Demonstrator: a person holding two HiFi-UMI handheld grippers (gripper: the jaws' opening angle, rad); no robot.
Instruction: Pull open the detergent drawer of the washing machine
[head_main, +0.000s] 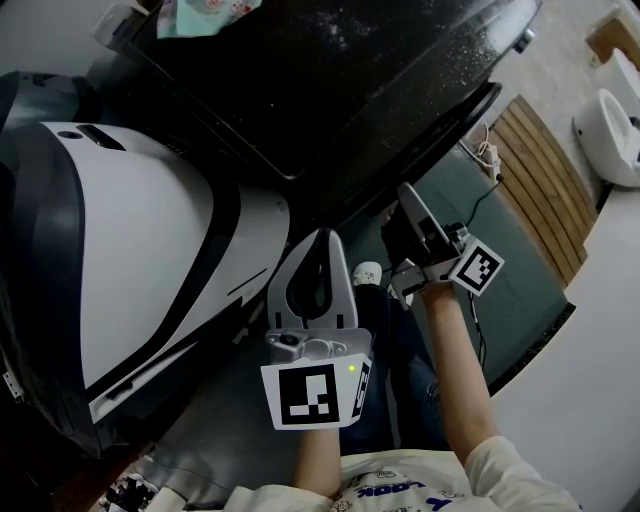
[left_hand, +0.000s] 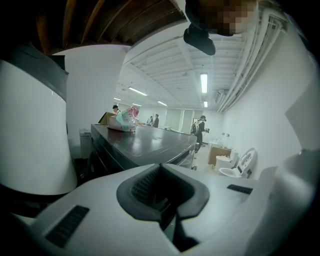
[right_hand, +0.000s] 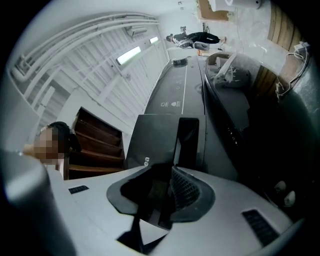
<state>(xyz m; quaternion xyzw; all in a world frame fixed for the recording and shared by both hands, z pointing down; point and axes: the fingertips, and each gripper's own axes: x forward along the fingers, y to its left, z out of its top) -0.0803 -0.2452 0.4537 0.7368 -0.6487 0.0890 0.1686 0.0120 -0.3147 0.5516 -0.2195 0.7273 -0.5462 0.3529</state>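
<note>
In the head view, a washing machine (head_main: 330, 80) with a dark, glossy lid is seen at the top, and a patterned cloth (head_main: 205, 15) is laid at the lid's far edge. A white-and-black appliance (head_main: 130, 250) stands to the left of the washing machine. The left gripper (head_main: 322, 238) is held before the washing machine's near corner, apart from it; its jaws are brought together at the tips and nothing is held. The right gripper (head_main: 408, 192) is reached in under the lid's overhanging front edge, against the washing machine's dark front. A slatted wooden board (head_main: 545, 180) is laid on the floor to the right of the washing machine. In the left gripper view, the jaws are again seen closed and empty, with the washing machine's lid lying beyond them and the cloth on it. In the right gripper view, the detergent drawer (right_hand: 155, 137) is shown as a dark grey panel in the washing machine's front, directly ahead of the jaws, and a darker handle recess (right_hand: 187, 137) is set in its right part. The right gripper's jaws are drawn partway in, and the drawer's near edge is taken between the pads, with the ribbed pad (right_hand: 186, 189) lying against it. The drawer is not seen pulled out from the washing machine's front.
</note>
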